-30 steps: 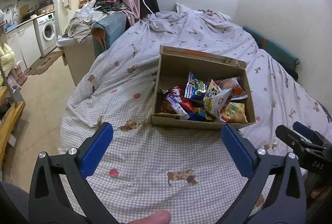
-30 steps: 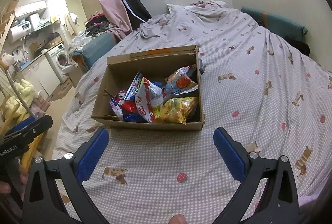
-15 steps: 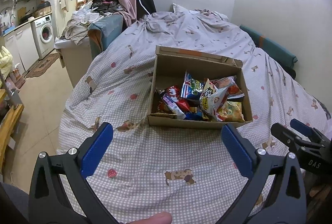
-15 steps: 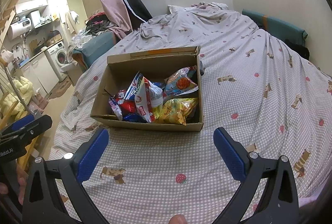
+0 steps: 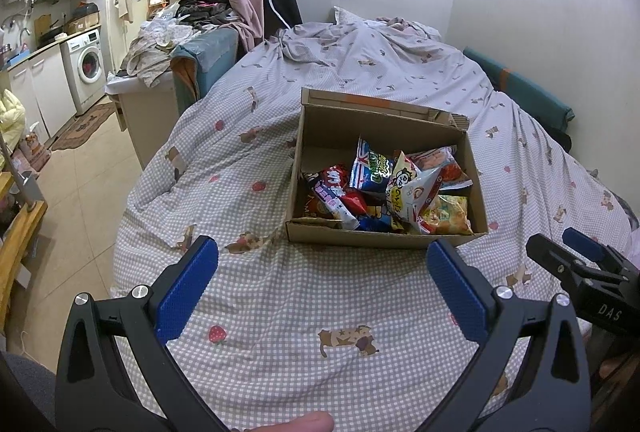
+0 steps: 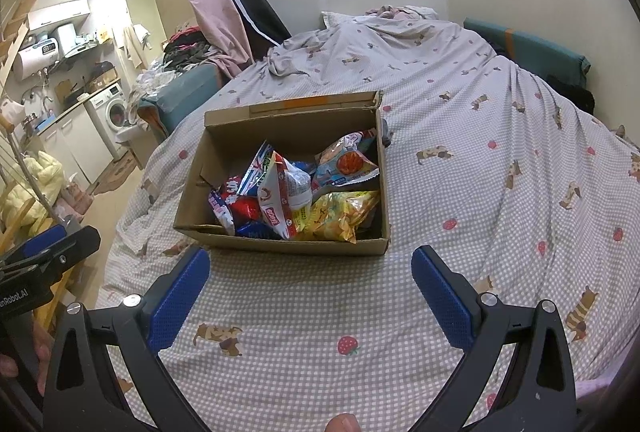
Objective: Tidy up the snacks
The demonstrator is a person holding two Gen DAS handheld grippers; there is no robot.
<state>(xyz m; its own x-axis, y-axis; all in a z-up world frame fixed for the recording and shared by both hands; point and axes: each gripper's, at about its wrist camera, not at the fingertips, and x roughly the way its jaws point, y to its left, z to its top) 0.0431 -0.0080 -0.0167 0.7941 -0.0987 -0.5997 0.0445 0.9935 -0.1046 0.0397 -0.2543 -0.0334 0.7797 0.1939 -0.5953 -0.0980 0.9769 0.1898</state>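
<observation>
An open cardboard box (image 5: 384, 238) (image 6: 280, 246) sits on the bed and holds several snack bags: a yellow bag (image 6: 340, 216), a white and red bag (image 6: 280, 191), a blue bag (image 5: 370, 169) and an orange-print bag (image 6: 346, 165). My left gripper (image 5: 320, 272) is open and empty, just short of the box's near wall. My right gripper (image 6: 308, 272) is open and empty, also just short of the near wall. The right gripper also shows at the right edge of the left wrist view (image 5: 580, 264).
The bed carries a grey checked cover (image 5: 280, 312) with strawberry and cat prints. A rumpled quilt (image 5: 360, 39) lies at the head. A teal cushion (image 6: 532, 47) lies along the wall. A cabinet with clothes (image 5: 160, 71) and the floor are to the left.
Both grippers have risen and pulled back slightly; the box sits a little lower and farther in both views. Both stay open and empty.
</observation>
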